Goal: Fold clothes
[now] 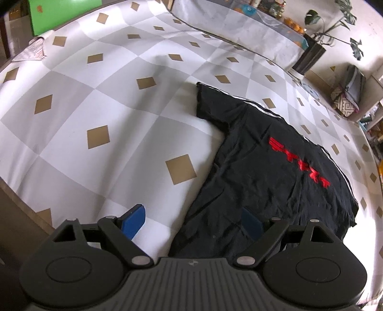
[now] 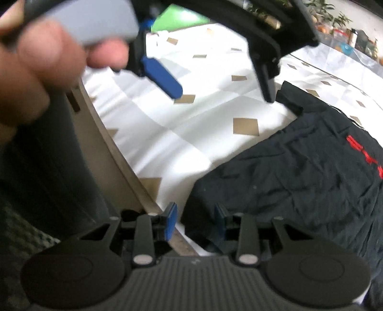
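Note:
A black T-shirt (image 1: 263, 167) with red lettering and white shoulder stripes lies flat on the checked cover, one sleeve spread towards the far side. My left gripper (image 1: 192, 222) hangs open and wide above the shirt's near edge, one blue pad over the cover and the other over black cloth. In the right wrist view the same left gripper (image 2: 215, 83) shows at the top, held by a hand (image 2: 36, 71). My right gripper (image 2: 196, 219) stands partly open at the shirt's (image 2: 299, 167) near corner; the cloth edge lies between its pads, which do not press on it.
The cover (image 1: 107, 100) is white and grey with tan diamonds. Its wooden front edge (image 2: 115, 148) runs beside my right gripper. A folded grey cloth (image 1: 33, 50) and a green board (image 1: 59, 14) sit far left. A second covered table (image 1: 239, 26) and a potted plant (image 1: 311, 55) stand behind.

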Demonstrator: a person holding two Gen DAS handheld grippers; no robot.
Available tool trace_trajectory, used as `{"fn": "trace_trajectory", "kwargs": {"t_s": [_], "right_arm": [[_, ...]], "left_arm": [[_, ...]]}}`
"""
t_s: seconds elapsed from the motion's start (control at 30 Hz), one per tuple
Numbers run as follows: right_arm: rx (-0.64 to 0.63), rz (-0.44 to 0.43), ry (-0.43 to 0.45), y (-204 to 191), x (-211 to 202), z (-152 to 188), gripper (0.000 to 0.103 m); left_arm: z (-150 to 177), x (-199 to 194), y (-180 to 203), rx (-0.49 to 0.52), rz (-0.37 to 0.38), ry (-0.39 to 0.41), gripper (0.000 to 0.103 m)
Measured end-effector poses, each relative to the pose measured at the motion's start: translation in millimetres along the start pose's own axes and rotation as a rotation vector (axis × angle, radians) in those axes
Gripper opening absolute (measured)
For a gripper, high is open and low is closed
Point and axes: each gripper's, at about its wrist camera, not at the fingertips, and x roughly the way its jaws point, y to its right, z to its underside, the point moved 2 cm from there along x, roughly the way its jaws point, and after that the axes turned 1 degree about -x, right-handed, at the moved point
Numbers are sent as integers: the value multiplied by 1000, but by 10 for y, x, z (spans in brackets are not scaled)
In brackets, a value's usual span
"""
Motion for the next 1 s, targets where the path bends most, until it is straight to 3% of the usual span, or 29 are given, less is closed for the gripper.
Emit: {"fn": "trace_trajectory", "kwargs": {"t_s": [0.07, 0.23, 0.3, 0.37, 0.47, 0.57, 0.63, 0.77, 0.9, 1.0], "right_arm": [[-4, 30, -13, -5, 51, 18, 32], [102, 31, -21, 105, 82, 34, 14], [213, 5, -7, 234, 60, 28, 10], [404, -52, 26, 465, 24, 39, 9], [789, -130, 114, 913, -65, 227, 9], [1048, -100, 172, 1239, -146, 494, 14], [1030, -16, 166, 1297, -201, 532, 28], [920, 55, 176, 1235, -320, 444, 31], [697, -8, 179, 974, -401, 190, 31], [561, -101, 150, 742, -366, 57, 31]], "left_arm": [[-2, 10, -27, -16, -8, 7, 87], [13, 66, -64, -34, -32, 4, 87], [23, 75, -56, -32, -35, 8, 87], [31, 78, -47, -27, -40, 11, 87], [39, 75, -37, -26, -41, 14, 87], [54, 91, -25, -26, -39, 9, 87], [65, 106, -8, -22, -38, 6, 87], [74, 120, 6, -22, -39, 5, 87], [60, 99, -28, -53, -31, 7, 87], [51, 74, -30, -57, -17, 6, 87]]}}
